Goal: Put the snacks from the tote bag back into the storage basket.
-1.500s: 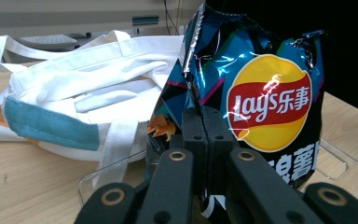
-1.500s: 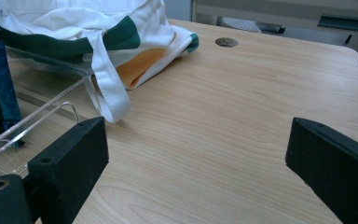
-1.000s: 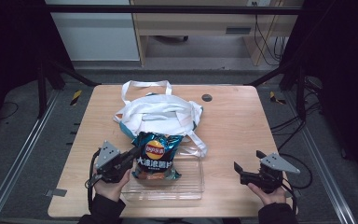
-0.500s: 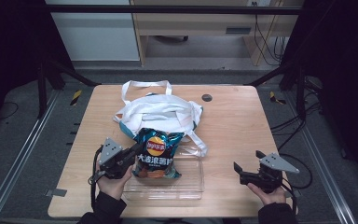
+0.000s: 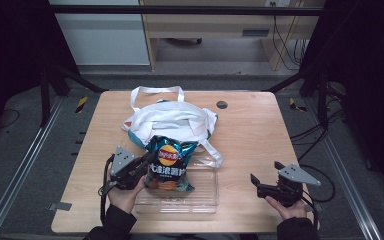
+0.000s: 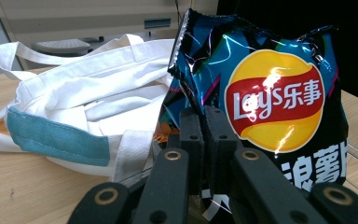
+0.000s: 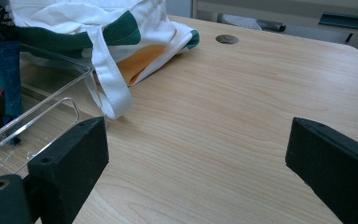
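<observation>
1. Lately the chip bag has come up from lying flat in the clear tray; it now stands tilted, its top leaning toward the tote
2. Left gripper: jaws nearly together, pinching the bag's left edge, as the left gripper view shows; it has shifted little while the bag rose
3. Meaning, as a judgement: the bag is lifted clear enough to be carried on to the tote, whose mouth is not seen open yet
4. Right gripper: jaws wide apart, nothing between them, resting low over the table right of the tray; unmoved
5. Chip bag: dark blue and teal foil, lower end at the tray's left part, touching the tote's near edge
6. Writing: red and yellow roundel reads "Lay's" with the characters 乐事; large white characters below, partly hidden by the jaws
7. Tote: white cloth, teal band, no print legible
</observation>
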Motion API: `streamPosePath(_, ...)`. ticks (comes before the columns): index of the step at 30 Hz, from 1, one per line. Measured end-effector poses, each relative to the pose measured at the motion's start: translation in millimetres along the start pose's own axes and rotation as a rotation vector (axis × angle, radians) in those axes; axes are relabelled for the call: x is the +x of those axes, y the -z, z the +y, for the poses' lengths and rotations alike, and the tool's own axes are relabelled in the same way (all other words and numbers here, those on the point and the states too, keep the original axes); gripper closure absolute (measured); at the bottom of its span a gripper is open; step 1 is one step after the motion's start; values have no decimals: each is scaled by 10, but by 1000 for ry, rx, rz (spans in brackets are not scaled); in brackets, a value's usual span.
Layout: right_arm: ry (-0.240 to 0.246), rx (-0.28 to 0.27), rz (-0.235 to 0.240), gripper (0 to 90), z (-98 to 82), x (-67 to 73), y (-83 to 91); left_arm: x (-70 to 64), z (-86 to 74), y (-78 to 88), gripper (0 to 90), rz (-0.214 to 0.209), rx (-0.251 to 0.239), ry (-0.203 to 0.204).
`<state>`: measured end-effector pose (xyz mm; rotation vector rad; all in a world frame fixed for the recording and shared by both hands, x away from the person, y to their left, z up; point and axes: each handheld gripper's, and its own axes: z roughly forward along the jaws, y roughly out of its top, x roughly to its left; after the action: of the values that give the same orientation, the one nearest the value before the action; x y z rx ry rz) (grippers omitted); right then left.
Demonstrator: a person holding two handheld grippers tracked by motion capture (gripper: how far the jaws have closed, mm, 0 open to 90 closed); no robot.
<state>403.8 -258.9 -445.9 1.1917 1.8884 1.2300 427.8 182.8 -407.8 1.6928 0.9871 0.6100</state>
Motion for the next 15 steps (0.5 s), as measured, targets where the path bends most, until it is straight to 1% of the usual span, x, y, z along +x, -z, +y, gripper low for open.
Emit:
streamPosePath(9, -2, 2, -1, 62, 0, 1, -1, 12, 10, -5, 844, -1, -2, 8)
streamPosePath(15, -1, -1, -2, 62, 1, -1, 0, 26, 25, 9, 770, 0, -4, 8)
